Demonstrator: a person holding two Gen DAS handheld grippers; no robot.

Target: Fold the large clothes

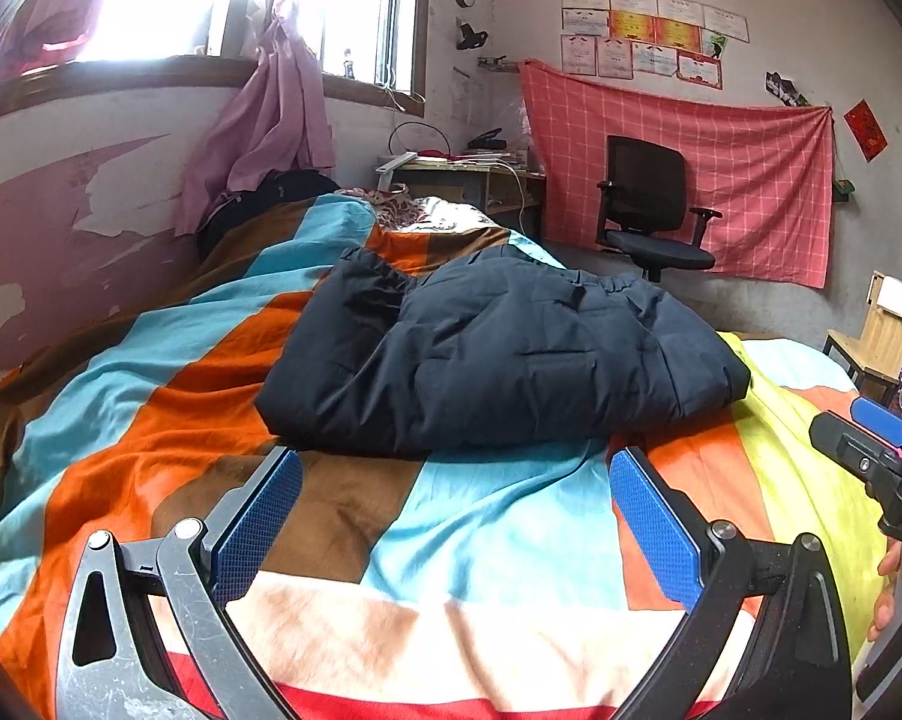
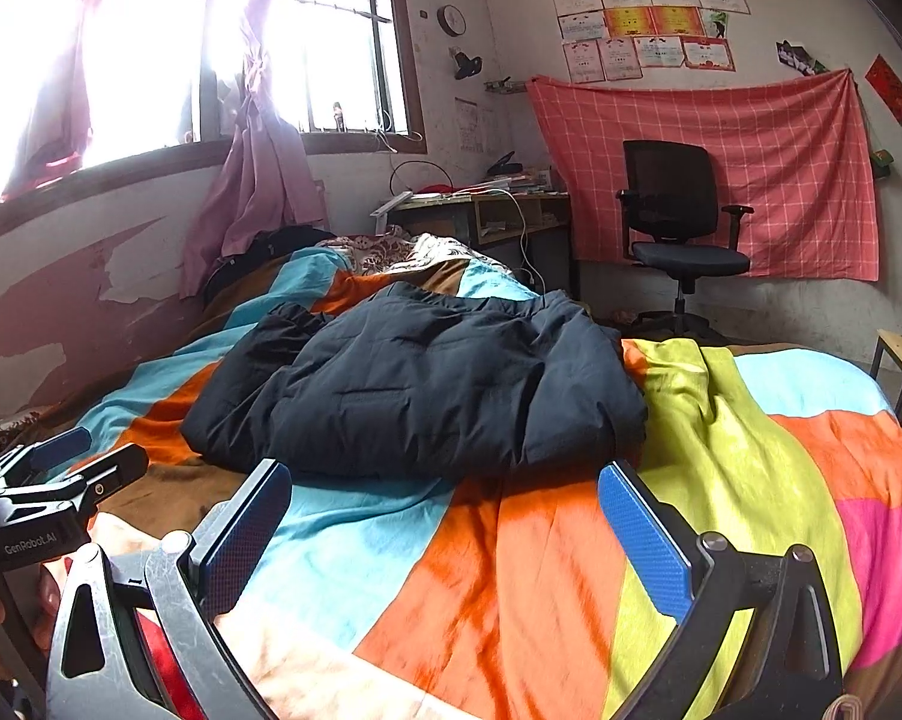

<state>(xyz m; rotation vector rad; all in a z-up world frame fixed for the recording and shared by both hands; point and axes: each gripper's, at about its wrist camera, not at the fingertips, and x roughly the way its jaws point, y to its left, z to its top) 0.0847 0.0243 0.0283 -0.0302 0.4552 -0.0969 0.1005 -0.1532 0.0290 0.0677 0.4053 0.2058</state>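
Note:
A dark navy padded jacket (image 1: 499, 348) lies folded in a thick bundle on the striped bedspread (image 1: 463, 516); the right wrist view shows the jacket (image 2: 414, 396) from slightly further right. My left gripper (image 1: 454, 474) hovers just in front of its near edge, open, with nothing between its blue pads (image 1: 258, 522). My right gripper (image 2: 444, 492) is also open and empty, a little short of the jacket. Each gripper appears in the other's view: the right gripper (image 1: 871, 438) at the right edge, the left gripper (image 2: 72, 462) at the left edge.
The bed runs along a peeling wall (image 1: 60, 210) under a bright window. Beyond it stand a cluttered desk (image 2: 487, 210), a black office chair (image 2: 679, 228) before a red checked cloth, and a wooden stool (image 1: 877, 330) at the right.

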